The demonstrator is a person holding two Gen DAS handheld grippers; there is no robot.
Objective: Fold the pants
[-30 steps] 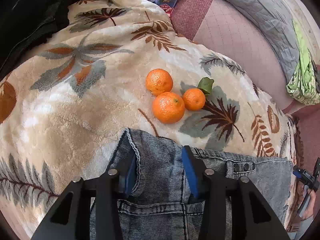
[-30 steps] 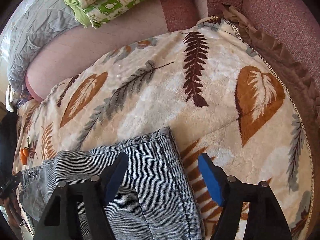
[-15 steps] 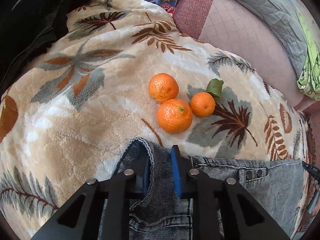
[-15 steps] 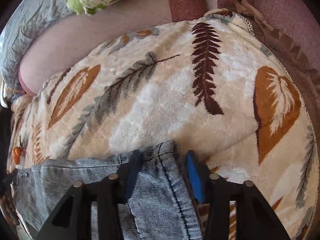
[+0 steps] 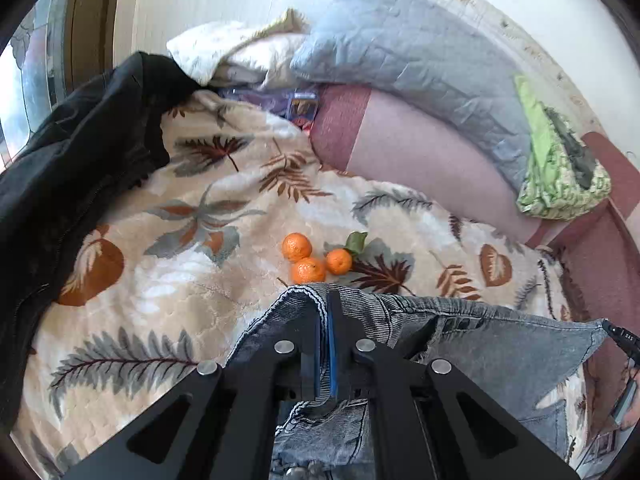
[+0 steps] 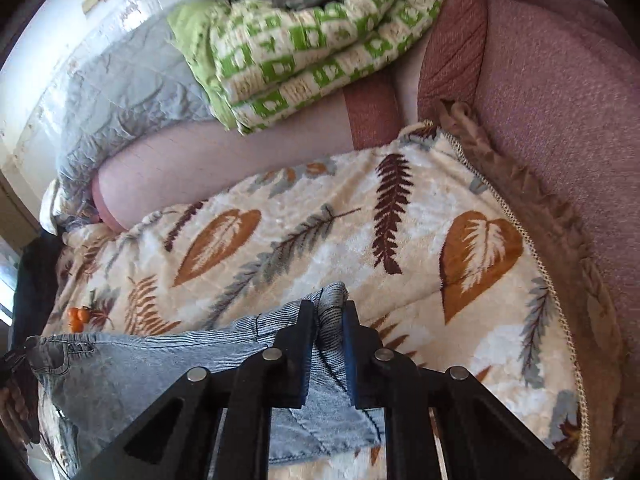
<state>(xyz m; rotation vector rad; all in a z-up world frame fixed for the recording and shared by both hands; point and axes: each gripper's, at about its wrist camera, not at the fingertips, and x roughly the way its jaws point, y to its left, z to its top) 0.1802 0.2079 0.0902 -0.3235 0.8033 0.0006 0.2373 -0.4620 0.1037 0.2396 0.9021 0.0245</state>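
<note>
The pants [image 5: 472, 336] are gripped at opposite ends by the closed left gripper [image 5: 325, 320] and right gripper [image 6: 329, 316] above the blanket [image 6: 400, 240].

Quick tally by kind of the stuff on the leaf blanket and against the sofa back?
Oranges: 3
Jeans: 1
Black jacket: 1
Grey quilt: 1
Green-and-white blanket: 1
Total: 7

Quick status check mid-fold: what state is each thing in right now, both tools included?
Left tool: shut on the jeans' waistband edge.
Right tool: shut on the jeans' other edge.
Jeans: pinched at both edges, slung between the tools over the blanket.
Oranges: three, clustered on the blanket, just past the jeans.
Blanket: spread over the sofa.
Green quilt: folded, on the sofa back.
</note>
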